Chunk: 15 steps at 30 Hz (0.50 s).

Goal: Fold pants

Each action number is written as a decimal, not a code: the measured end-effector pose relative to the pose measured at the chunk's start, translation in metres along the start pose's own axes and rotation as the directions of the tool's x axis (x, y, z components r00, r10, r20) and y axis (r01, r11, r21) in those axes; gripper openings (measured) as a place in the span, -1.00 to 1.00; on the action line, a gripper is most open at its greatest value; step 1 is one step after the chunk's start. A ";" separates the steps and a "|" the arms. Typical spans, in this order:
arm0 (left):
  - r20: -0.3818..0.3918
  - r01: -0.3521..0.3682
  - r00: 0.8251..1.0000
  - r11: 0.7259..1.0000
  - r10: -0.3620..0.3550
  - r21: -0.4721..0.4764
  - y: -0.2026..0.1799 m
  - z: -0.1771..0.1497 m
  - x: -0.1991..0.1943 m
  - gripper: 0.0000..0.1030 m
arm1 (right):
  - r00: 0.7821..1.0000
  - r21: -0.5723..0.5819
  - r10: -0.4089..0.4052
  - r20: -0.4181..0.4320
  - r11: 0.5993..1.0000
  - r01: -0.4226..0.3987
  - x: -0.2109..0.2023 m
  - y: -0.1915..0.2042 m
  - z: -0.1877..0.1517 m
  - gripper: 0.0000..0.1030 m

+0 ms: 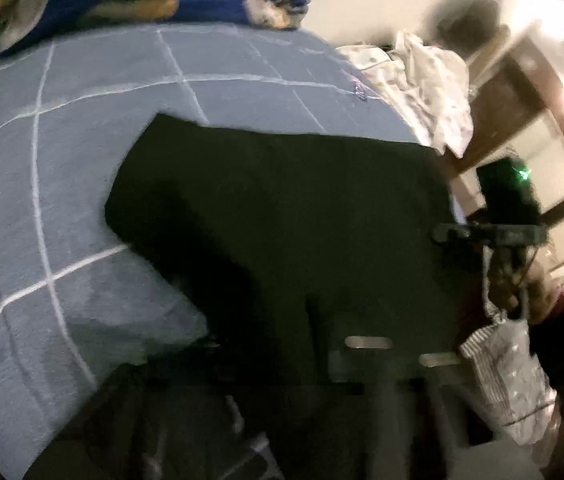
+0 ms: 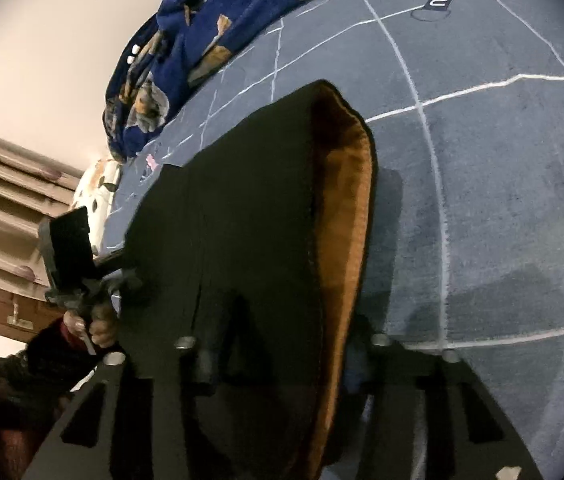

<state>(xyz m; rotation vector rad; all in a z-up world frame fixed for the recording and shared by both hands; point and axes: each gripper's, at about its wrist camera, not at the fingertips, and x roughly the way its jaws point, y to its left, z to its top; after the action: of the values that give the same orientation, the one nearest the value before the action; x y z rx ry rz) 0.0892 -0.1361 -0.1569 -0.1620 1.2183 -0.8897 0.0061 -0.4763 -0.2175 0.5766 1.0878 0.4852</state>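
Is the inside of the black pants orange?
Yes, the right wrist view shows the pants with an orange lining along the turned-up edge.

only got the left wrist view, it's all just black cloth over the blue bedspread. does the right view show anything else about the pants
Observer: Yes. In the right wrist view the black pants show an orange-brown lining along their edge, turned open toward the bare gridded bedspread.
Operator: is the right tongs holding them
Observer: Its fingers are spread to either side of the cloth's near end, but dark blur hides the contact, so I cannot tell.
Operator: can you see my left tongs from there
Observer: Yes, the left tongs show at the pants' far side, with the person's hand on the handle. Whether they are clamping cloth is not visible.
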 end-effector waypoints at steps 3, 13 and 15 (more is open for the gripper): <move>0.024 -0.023 0.999 1.000 0.023 0.011 -0.006 -0.003 -0.005 -0.63 | 0.999 0.028 0.009 0.031 1.000 -0.010 -0.001 0.001 -0.004 -0.37; 0.147 -0.031 0.989 0.999 0.034 -0.020 -0.004 -0.010 -0.075 -0.73 | 0.982 0.071 0.150 0.117 0.985 -0.159 -0.001 0.044 -0.021 -0.58; 0.170 -0.061 0.983 0.998 0.065 -0.028 0.000 -0.015 -0.093 -0.73 | 0.972 0.070 0.199 0.129 0.976 -0.209 0.006 0.058 -0.021 -0.60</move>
<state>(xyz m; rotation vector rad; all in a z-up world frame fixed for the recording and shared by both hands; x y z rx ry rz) 0.0703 -0.0692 -0.0929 -0.2127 1.0685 -0.7905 -0.0161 -0.4247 -0.1915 0.7863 0.9401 0.5778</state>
